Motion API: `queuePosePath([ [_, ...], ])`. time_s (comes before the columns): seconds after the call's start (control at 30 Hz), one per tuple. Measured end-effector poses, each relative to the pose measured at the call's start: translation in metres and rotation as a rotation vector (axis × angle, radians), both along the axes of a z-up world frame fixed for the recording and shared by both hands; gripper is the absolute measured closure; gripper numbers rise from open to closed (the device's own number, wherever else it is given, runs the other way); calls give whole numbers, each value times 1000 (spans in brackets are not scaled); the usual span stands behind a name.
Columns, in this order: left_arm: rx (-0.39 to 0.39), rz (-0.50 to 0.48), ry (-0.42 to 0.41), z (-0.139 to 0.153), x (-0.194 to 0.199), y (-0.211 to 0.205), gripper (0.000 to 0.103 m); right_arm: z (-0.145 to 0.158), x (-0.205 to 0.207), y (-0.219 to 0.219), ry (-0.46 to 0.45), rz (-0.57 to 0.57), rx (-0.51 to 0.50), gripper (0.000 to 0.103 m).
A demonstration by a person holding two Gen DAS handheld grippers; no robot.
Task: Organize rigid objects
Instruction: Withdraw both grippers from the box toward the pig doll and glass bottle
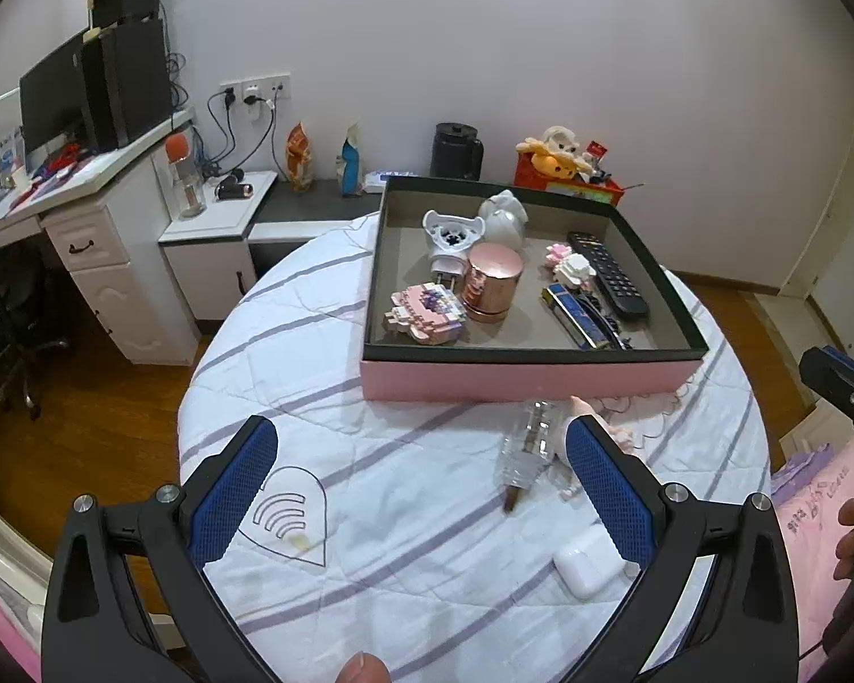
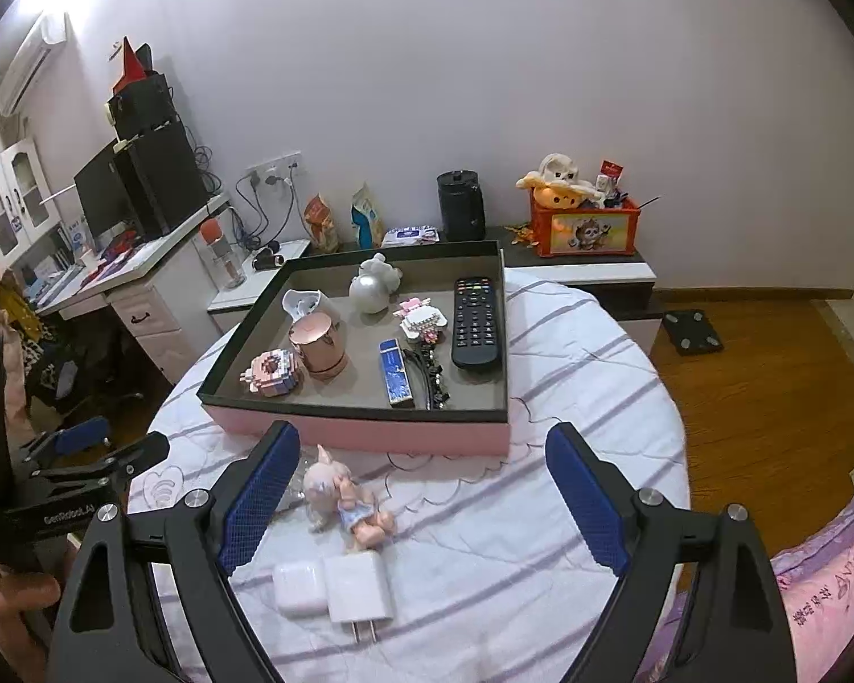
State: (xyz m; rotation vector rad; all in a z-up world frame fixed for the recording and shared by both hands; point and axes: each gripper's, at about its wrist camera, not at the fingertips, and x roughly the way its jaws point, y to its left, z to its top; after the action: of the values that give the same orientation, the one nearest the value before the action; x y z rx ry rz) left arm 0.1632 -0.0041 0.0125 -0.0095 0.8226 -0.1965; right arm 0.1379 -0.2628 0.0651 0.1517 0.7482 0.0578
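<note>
A pink box (image 1: 529, 378) (image 2: 370, 432) with a dark rim sits on the round striped table and holds a remote (image 2: 475, 321), a rose-gold jar (image 1: 492, 282), a blue bar (image 2: 395, 373), block figures and a white ornament. In front of it lie a clear glass bottle (image 1: 526, 447), a small doll (image 2: 350, 503), a white earbud case (image 2: 299, 589) (image 1: 586, 569) and a white charger plug (image 2: 358, 595). My left gripper (image 1: 421, 444) is open and empty above the table, left of the bottle. My right gripper (image 2: 421, 449) is open and empty above the doll and plug.
The table (image 1: 313, 387) has a quilted white cloth with purple stripes. A white desk with a monitor (image 1: 51, 97) stands at the left. A low cabinet behind the table carries a black jug (image 2: 458, 205) and a red toy crate (image 2: 583, 225). A pink bedspread (image 2: 825, 586) lies at the right.
</note>
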Motion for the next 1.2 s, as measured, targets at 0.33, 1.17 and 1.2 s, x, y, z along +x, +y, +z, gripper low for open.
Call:
queuePosePath([
  [0.33,11,-12,-29,16,-29,-10,1,5,-28,-5,-10,-4,-5,13],
  [1.17,-8,-12,-73,34,-115,-10,1,27,-90,12,-74,40,-24,0],
  [1.2,-9,-10,-73,34,-116,-9,1,27,-91,14,-74,42,-26,0],
])
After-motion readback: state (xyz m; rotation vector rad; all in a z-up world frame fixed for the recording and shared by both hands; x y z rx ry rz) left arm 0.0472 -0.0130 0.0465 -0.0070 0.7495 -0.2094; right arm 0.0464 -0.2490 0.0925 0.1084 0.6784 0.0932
